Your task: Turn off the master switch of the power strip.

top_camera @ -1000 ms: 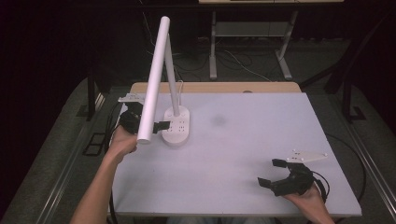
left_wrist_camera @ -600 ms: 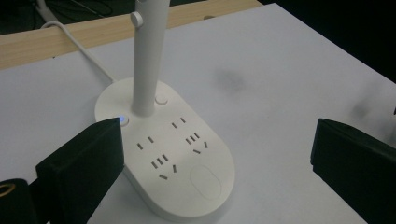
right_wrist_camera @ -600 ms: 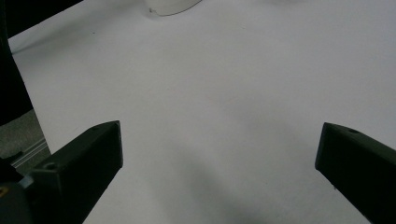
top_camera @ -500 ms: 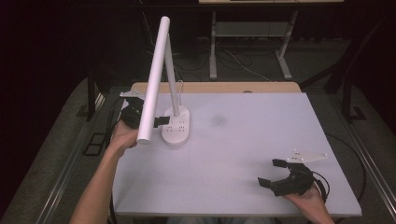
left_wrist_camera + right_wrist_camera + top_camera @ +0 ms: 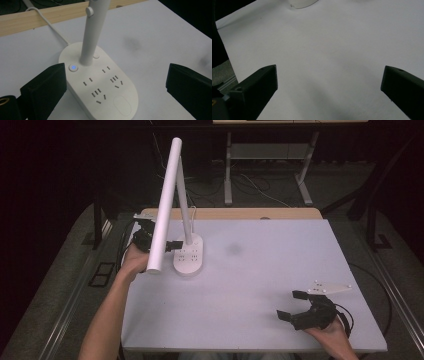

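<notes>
White table (image 5: 260, 285), dark room. Desk lamp (image 5: 100, 85) stands far-left; my left gripper (image 5: 115, 87), jaws spread, flanks its base. Right gripper (image 5: 300, 306) rests apart, also spread. Lamp looks top-heavy, smooth plastic; I'd grip the stiff stem low.

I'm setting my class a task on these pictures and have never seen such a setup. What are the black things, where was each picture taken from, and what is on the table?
A person sits at a white table, holding a hand-held two-jaw gripper in each hand. The high view looks down from above. The left gripper reaches toward a white desk lamp whose base has sockets and a lit blue button. The other two pictures come from cameras riding on the grippers, looking between their black jaws. The right gripper rests near the table's front right. Both are open and hold nothing.
</notes>
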{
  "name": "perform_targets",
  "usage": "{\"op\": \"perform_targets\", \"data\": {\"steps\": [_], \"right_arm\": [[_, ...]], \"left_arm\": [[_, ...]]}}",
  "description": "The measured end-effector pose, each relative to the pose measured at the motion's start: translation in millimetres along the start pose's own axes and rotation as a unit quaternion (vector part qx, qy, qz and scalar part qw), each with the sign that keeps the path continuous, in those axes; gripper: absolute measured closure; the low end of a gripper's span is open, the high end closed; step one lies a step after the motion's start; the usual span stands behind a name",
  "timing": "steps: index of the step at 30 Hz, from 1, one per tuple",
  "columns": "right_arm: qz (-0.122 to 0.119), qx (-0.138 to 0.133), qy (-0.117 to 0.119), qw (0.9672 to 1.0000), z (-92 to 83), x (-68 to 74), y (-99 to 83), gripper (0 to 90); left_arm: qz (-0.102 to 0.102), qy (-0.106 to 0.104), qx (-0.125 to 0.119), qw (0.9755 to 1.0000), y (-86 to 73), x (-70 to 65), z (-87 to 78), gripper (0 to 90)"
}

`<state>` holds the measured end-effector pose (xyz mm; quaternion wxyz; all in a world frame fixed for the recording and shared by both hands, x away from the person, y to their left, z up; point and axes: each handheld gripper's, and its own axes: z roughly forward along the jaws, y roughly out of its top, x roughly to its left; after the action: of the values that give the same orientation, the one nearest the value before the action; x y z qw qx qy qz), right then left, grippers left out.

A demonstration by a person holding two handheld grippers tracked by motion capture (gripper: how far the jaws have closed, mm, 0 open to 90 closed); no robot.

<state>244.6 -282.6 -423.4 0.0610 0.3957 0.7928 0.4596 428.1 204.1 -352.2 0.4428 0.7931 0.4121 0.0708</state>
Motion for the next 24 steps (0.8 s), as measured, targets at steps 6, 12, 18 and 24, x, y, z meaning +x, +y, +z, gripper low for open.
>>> {"op": "perform_targets", "data": {"steps": [6, 12, 18, 24], "right_arm": [[0.001, 0.002, 0.000, 1.0000, 0.2, -0.2, -0.3, 0.0], [-0.002, 0.004, 0.001, 1.0000, 1.9, -0.6, -0.6, 0.1], [-0.003, 0.003, 0.001, 1.0000, 1.6, -0.8, -0.7, 0.1], [-0.002, 0.004, 0.001, 1.0000, 1.7, -0.8, -0.6, 0.1]], "left_arm": [[-0.024, 0.004, -0.001, 0.9997, -0.3, 8.9, 2.9, 3.0], [-0.039, 0.010, -0.006, 0.9992, -2.2, 18.6, 5.3, 4.3], [-0.059, 0.016, -0.017, 0.9980, -3.5, 26.8, 10.6, 6.2], [-0.075, 0.023, -0.026, 0.9966, -5.9, 35.4, 12.7, 7.9]]}}
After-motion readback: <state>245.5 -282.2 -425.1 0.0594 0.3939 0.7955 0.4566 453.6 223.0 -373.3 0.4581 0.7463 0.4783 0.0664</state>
